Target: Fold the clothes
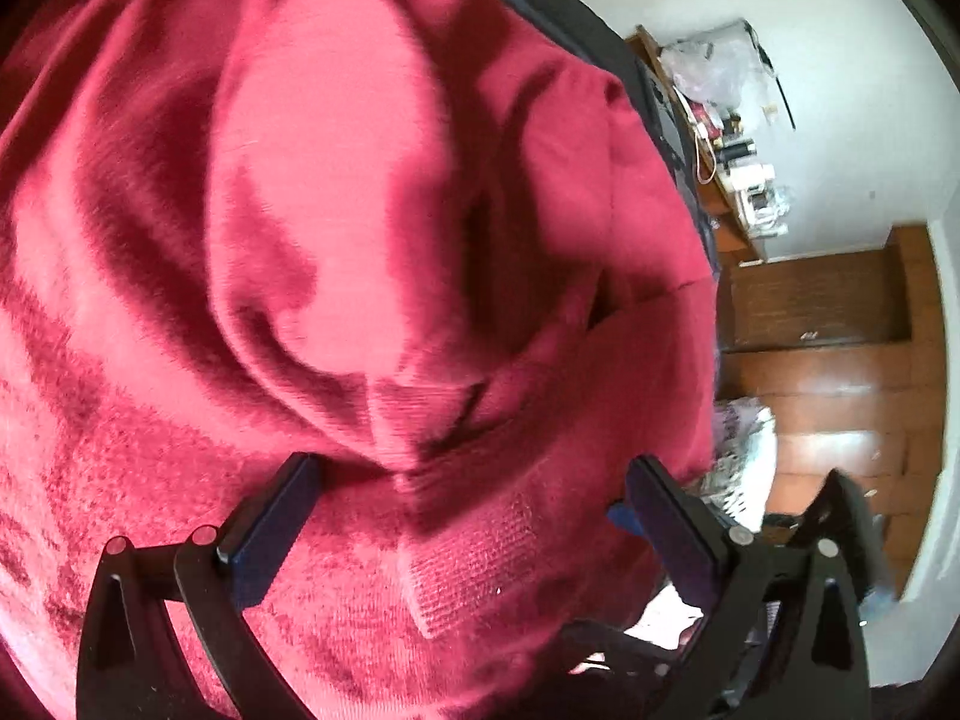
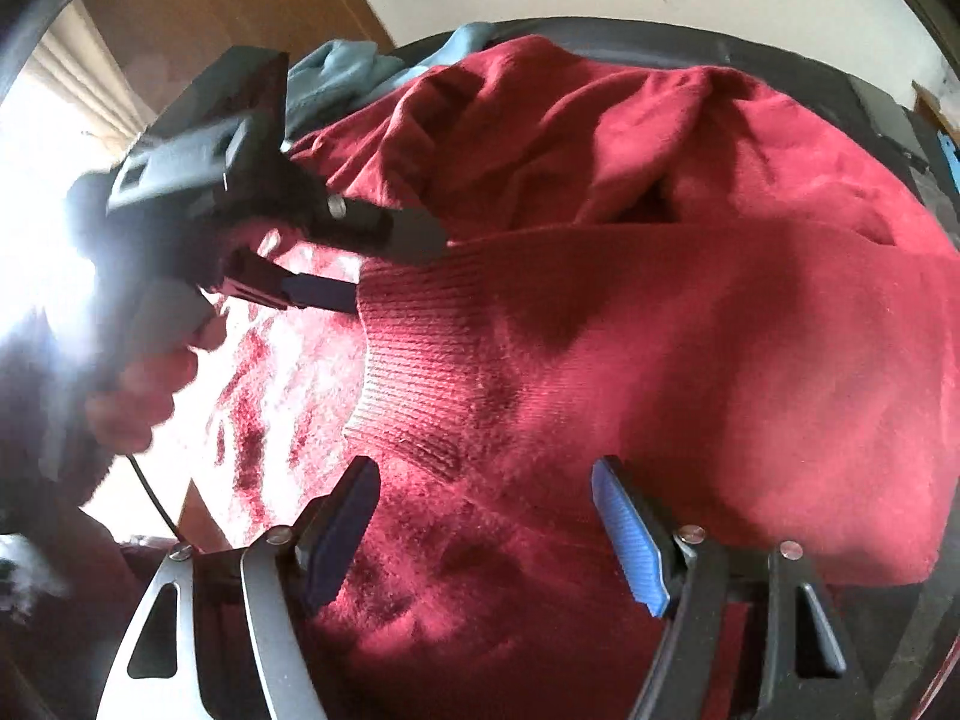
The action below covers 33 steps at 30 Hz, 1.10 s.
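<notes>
A: Sweater point(image 2: 690, 324), red knit, is lying bunched on a dark worktop point(image 2: 888, 114), ribbed cuff point(image 2: 414, 372) showing, sleeve draped across the body.

B: Grippers?

A: Right hand-held gripper point(image 2: 486, 516) is hovering over the cuff with jaws spread, nothing between them. Left hand-held gripper point(image 1: 468, 516) is spread too, over a ribbed edge.

B: Fold stage?

A: Can't tell; it's rumpled. Judging: each should be pinching a single layer at the rib and keeping the fabric taut.

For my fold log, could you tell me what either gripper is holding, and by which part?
Nothing is held: the left gripper and the right gripper are both open over the red sweater.
</notes>
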### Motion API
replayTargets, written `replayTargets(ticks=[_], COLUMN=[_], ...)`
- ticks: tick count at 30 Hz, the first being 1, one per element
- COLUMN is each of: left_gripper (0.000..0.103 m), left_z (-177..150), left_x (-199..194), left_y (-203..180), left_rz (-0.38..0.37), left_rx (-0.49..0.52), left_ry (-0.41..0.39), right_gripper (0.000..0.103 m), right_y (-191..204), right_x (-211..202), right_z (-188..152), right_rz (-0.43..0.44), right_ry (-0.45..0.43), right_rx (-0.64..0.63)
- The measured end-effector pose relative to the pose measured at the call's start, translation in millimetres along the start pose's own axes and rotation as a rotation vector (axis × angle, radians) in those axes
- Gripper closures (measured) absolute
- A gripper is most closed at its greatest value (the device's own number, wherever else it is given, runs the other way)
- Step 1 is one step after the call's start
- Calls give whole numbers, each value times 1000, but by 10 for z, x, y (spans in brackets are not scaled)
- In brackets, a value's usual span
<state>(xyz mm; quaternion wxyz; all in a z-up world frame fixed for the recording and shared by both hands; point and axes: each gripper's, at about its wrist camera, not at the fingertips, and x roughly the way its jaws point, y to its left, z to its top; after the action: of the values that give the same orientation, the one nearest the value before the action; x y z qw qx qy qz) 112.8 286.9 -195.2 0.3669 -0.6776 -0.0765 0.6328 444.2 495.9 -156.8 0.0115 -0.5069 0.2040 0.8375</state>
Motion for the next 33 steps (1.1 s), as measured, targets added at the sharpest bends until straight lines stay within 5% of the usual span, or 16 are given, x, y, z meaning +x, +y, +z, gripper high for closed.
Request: replayTargets(ticks=[2, 5, 6, 7, 20, 27, 33], left_gripper=[9, 57, 81, 83, 89, 88, 76], left_z=[-4, 1, 0, -5, 156, 99, -3], left_x=[28, 69, 72, 66, -423, -78, 62], left_y=[-44, -53, -71, -113, -1313, -708, -400], left_rz=[5, -1, 6, 15, 133, 203, 215], left_rx=[-1, -23, -20, -10, 316, 154, 104], left_ry=[3, 33, 42, 45, -9, 139, 152], right_gripper=[28, 28, 28, 28, 28, 28, 28], right_y=[-50, -176, -246, -321, -1086, -982, -922], right_x=[-36, -116, -158, -204, -831, -790, -623], right_z=[-18, -52, -68, -85, -384, -368, -255], right_rz=[6, 4, 0, -7, -120, -131, -124], right_ry=[-2, -17, -29, -42, -209, -215, -169], right_rx=[13, 55, 79, 106, 387, 376, 335])
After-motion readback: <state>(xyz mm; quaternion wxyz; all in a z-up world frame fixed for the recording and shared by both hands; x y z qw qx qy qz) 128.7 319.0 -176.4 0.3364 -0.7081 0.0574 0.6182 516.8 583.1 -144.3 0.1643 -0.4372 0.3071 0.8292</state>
